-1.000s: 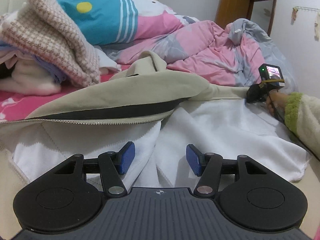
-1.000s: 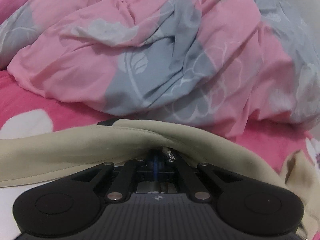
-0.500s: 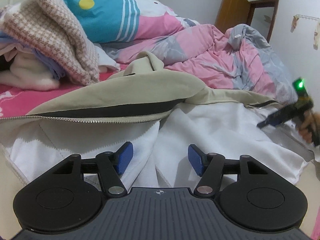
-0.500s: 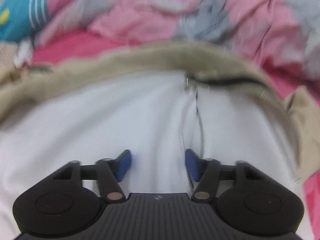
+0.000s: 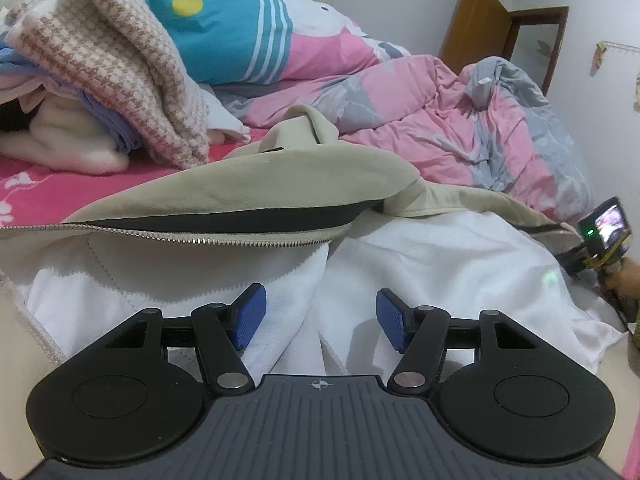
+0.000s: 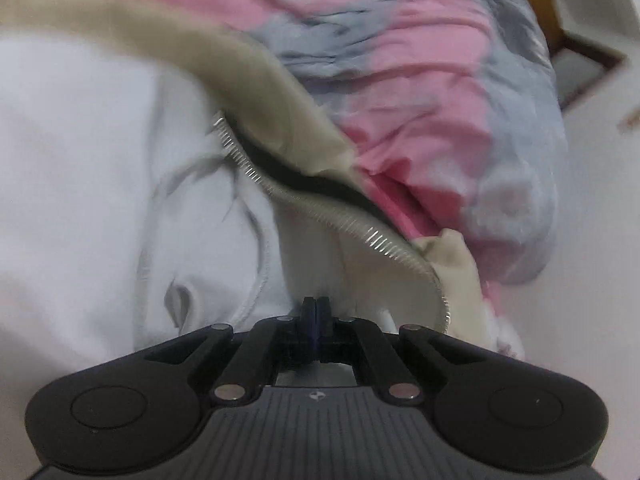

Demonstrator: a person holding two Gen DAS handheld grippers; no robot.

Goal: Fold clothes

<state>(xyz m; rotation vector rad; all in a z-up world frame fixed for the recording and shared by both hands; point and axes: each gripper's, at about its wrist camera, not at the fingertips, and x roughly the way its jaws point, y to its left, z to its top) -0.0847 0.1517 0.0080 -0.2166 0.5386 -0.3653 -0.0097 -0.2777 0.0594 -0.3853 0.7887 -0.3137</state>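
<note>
One beige zip jacket (image 5: pixel 256 184) sprawls open on the pink bed (image 5: pixel 60 192), white lining up. Its zipper edge (image 6: pixel 320 208) should travel flat and taut, I judge. Right tongs (image 6: pixel 316 314) are clenched on the lining's fabric, it seems; left tongs (image 5: pixel 318 316) hover released over it.
</note>
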